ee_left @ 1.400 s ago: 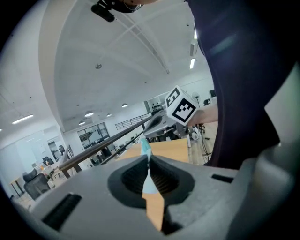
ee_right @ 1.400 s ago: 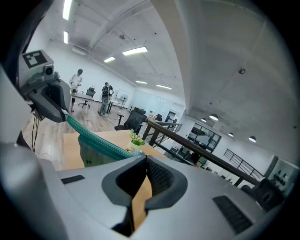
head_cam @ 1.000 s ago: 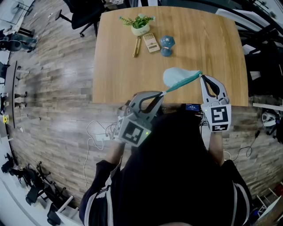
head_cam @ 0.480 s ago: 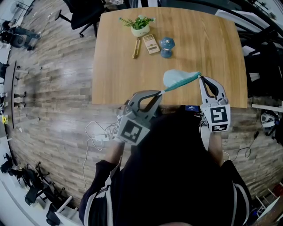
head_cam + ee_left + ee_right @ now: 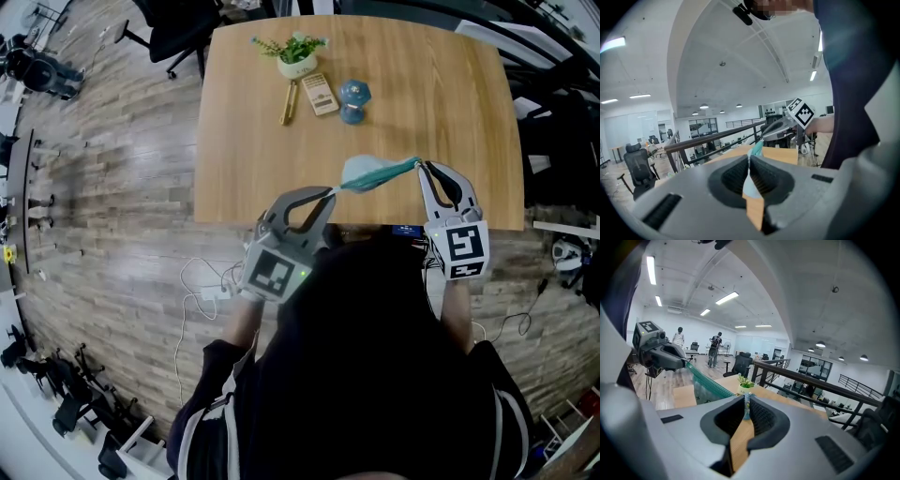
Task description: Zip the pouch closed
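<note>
Wood-grain table (image 5: 441,75), matte and flat, over pale plank floor (image 5: 122,187); open office behind in both gripper views.

Pouch (image 5: 372,173): off the table, strung in the air above the near edge, between the two tools. Pale blue-green body of thin limp cloth or film, bellying below a straight teal zip band (image 5: 710,383) with fine ribbed teeth.

Left gripper (image 5: 331,194): clamped hard on the pouch's end corner, fabric pressed flat between the ribbed dark pads.

Right gripper (image 5: 422,166): closed on a slim teal tab (image 5: 746,406) at the zip's other end, probably the pull. Jaws just now easing apart; tab between the tips, touched on both sides as far as visible.

Handling, judged: very light, soft, no shape of its own; folds and twists unless kept taut. Not fragile. Smooth surface, likely slippery under a weak pinch. Best holds: end corner beside the zip for anchoring, small stiff tab for pulling, pull kept in line with the band. Tab narrow, easy to lose from a loosened grip.

Far end of table, well apart: potted plant (image 5: 297,52) in a white pot, small printed box (image 5: 321,90), wooden stick (image 5: 290,99), round blue object (image 5: 354,97).
</note>
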A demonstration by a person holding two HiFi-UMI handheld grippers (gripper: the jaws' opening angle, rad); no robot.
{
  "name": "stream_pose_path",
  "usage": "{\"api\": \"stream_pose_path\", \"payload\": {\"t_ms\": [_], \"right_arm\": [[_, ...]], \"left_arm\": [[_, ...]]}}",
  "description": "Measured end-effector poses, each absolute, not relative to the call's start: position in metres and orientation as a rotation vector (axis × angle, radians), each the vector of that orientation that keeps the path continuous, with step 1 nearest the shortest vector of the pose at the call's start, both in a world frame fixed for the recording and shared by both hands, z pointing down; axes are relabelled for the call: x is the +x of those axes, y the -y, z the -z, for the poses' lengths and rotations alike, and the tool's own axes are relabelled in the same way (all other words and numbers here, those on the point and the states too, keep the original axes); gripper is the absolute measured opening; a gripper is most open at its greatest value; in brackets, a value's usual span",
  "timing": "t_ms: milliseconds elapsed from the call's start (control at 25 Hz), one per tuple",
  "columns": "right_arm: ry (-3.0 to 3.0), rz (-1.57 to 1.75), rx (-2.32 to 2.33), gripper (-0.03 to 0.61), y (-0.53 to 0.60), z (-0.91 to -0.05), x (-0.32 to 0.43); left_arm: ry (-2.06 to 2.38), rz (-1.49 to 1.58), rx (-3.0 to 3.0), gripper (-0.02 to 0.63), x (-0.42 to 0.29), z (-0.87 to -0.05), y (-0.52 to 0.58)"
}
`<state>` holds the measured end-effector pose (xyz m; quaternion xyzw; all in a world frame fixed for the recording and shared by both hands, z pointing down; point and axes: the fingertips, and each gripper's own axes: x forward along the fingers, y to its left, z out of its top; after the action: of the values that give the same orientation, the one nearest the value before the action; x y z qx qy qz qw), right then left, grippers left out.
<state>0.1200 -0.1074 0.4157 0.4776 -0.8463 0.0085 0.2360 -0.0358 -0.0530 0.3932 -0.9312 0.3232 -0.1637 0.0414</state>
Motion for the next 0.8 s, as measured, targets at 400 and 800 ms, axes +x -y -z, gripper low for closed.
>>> {"api": "stream_pose_path", "payload": {"t_ms": [400,800], "right_arm": [[2.53,-0.101,1.518,0.049,0.112,-0.377,0.14],[2.557,0.099,1.668,0.015,0.108,-0.348,0.147]], "left_arm": [[-1.282,0.319,-2.847,0.011,-0.067,-0.375,0.074],[-1.723,0.14,-2.584,0.011,-0.135,-0.362,0.096]]}}
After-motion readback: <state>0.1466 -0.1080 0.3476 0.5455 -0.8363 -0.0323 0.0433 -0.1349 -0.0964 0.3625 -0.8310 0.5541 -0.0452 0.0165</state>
